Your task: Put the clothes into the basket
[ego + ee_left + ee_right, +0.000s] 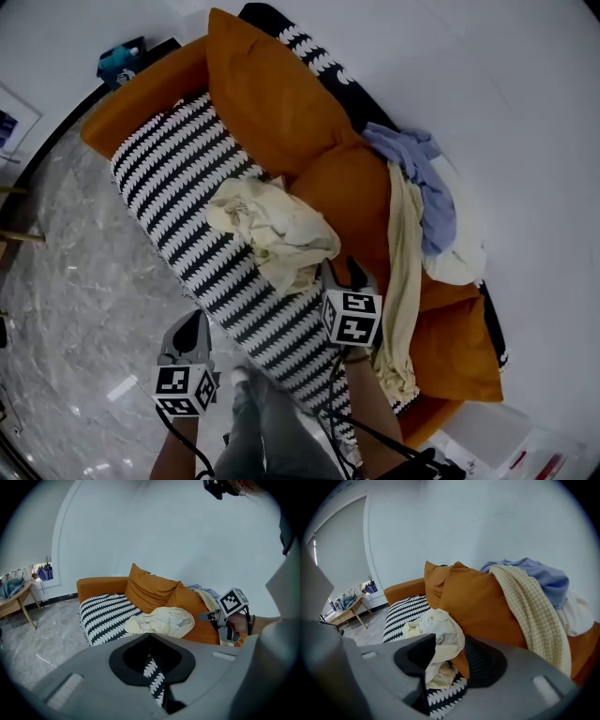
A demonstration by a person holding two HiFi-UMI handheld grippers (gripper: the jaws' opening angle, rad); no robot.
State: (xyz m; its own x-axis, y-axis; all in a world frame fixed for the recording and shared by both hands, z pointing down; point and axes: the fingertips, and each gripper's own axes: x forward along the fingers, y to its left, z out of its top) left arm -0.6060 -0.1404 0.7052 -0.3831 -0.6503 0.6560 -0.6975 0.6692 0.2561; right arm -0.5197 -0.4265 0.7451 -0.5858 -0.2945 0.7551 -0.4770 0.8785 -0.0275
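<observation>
orange sofa [141,103] is carrying the crumpled cream garment [272,230] near its front edge. right gripper [450,660] is holding fingers wide apart at the garment's edge, gripping nothing. closing deep on bunched folds looks best. left gripper [157,686] is hanging beside, fingers together, empty.

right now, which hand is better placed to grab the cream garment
Right: the right tongs are open with the cream garment between them; the left tongs are shut and farther away.
</observation>
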